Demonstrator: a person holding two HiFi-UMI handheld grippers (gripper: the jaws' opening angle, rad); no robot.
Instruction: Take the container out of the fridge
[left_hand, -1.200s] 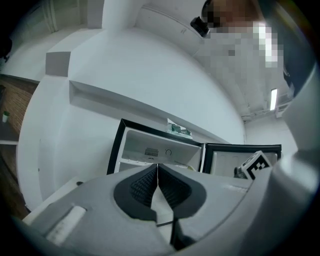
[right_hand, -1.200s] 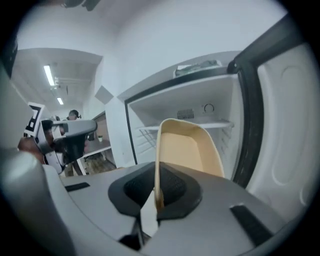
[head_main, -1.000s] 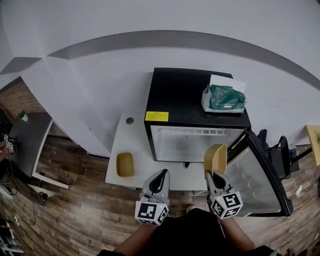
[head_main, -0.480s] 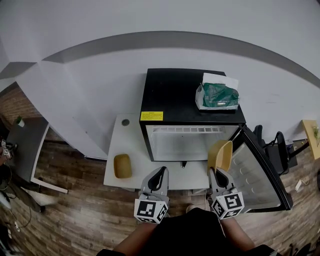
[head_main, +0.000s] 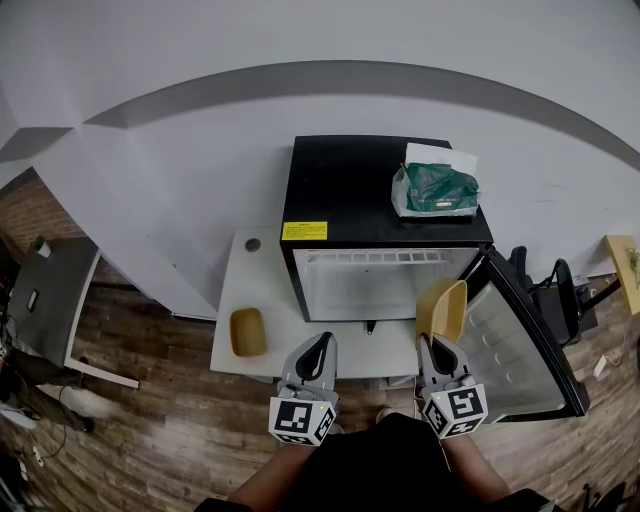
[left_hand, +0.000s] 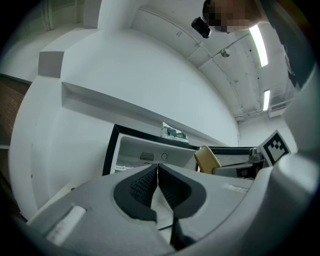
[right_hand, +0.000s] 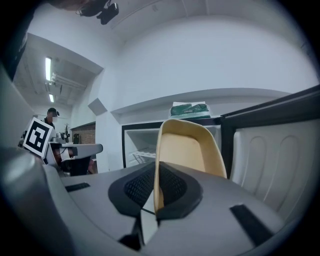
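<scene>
The black mini fridge stands on a white table with its door swung open to the right; its white inside shows bare shelves. My right gripper is shut on the rim of a tan container, held upright in front of the fridge's right side. In the right gripper view the container rises from between the pads. My left gripper hovers before the fridge, shut and empty; its pads meet.
A second tan container lies on the white table left of the fridge. A green and white pack sits on the fridge top. A grey desk stands at the far left, over wooden floor.
The held container has drifted slightly right, toward the open door, and tilted a little. The left gripper has stayed in place.
</scene>
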